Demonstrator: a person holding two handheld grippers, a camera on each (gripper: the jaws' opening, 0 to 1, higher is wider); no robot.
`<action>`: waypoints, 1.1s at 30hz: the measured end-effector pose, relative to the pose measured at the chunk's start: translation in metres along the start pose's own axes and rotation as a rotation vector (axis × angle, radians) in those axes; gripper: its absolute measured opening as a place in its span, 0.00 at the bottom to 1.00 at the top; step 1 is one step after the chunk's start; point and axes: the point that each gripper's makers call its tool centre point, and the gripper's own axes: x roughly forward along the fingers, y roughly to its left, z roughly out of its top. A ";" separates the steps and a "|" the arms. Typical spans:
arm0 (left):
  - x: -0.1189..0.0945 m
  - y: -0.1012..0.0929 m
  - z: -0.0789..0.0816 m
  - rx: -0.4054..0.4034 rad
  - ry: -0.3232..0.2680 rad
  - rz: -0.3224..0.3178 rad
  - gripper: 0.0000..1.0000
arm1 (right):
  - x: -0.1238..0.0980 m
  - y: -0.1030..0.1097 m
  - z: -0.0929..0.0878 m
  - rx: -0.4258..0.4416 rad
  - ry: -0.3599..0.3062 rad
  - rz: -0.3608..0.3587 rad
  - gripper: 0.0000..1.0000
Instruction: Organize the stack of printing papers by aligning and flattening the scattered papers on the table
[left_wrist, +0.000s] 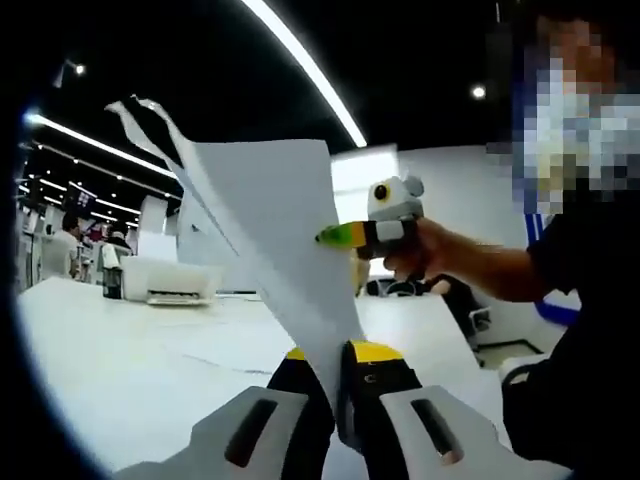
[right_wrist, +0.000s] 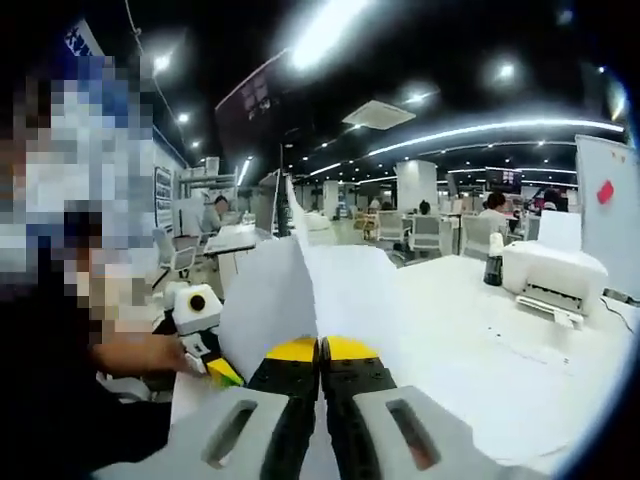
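A stack of white printing papers (left_wrist: 270, 220) is held up off the white table (left_wrist: 120, 370), standing on edge and fanned at the top. My left gripper (left_wrist: 340, 352) is shut on its lower edge, the sheets passing between the yellow-tipped jaws. My right gripper (left_wrist: 335, 237), held by a person's hand, pinches the sheets' right edge higher up. In the right gripper view the same papers (right_wrist: 300, 290) rise from my right gripper (right_wrist: 320, 346), which is shut on them. My left gripper (right_wrist: 222, 372) grips them at the lower left.
A white printer (left_wrist: 165, 282) (right_wrist: 555, 280) and a dark bottle (left_wrist: 110, 275) (right_wrist: 493, 260) stand at the far end of the table (right_wrist: 480, 380). The person holding the grippers stands close by. Office chairs and other people are in the background.
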 end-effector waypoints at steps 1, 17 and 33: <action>-0.001 0.000 0.001 0.001 -0.005 0.000 0.07 | -0.001 -0.001 0.001 -0.005 -0.004 -0.005 0.00; -0.003 -0.001 0.012 -0.003 -0.061 0.004 0.06 | -0.063 -0.014 0.017 -0.046 -0.106 -0.158 0.18; -0.003 0.003 0.011 -0.031 -0.068 0.022 0.06 | -0.108 -0.020 0.003 -0.014 -0.125 -0.255 0.19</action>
